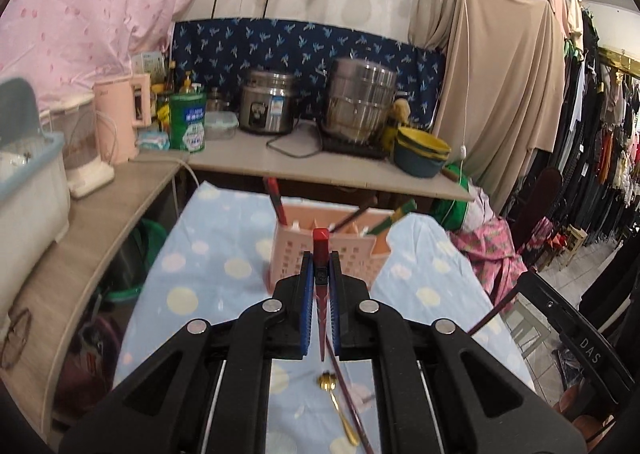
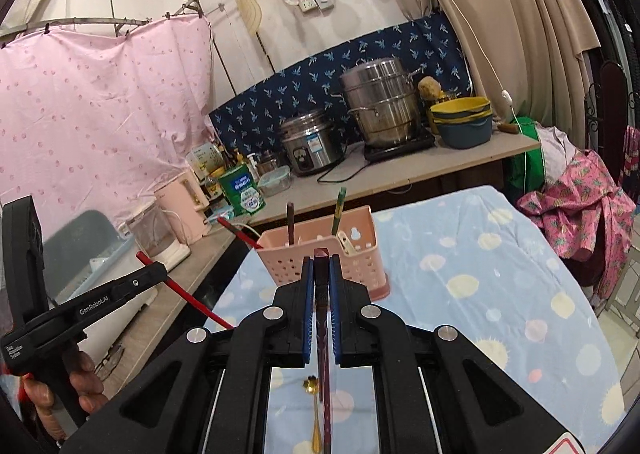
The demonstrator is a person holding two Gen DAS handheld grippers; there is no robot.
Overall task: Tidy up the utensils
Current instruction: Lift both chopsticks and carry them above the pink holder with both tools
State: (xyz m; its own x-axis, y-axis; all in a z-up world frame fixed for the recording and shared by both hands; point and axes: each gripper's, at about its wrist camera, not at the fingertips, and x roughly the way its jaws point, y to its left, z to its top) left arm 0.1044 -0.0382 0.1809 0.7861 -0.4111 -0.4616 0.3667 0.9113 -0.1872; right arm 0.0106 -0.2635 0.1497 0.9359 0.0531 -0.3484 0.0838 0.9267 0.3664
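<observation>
The left gripper [image 1: 321, 286] pinches a red chopstick [image 1: 321, 250] between its blue pads, the square butt end poking out ahead of the fingertips and the thin tip trailing back under the tool; the right gripper [image 2: 321, 286] is pressed together on a dark brown chopstick [image 2: 321, 254] in the same way. Both sticks look light, stiff and smooth, so I judge they could swivel or slide in the pads; a hold near the thick upper end, as here, seems best for steering the tip downward. Just ahead on the spotted blue tablecloth [image 2: 500, 294] stands the pink perforated utensil holder [image 2: 332, 266], upright, toward the far edge of the table. It already contains another red chopstick [image 2: 240, 232] leaning out to the left, a brown one [image 2: 290, 222], a green one [image 2: 339, 210] and a pale utensil handle [image 2: 346, 242]. A gold spoon [image 1: 338, 402] and a further dark chopstick [image 1: 352, 402] lie on the near cloth, not yet collected.
</observation>
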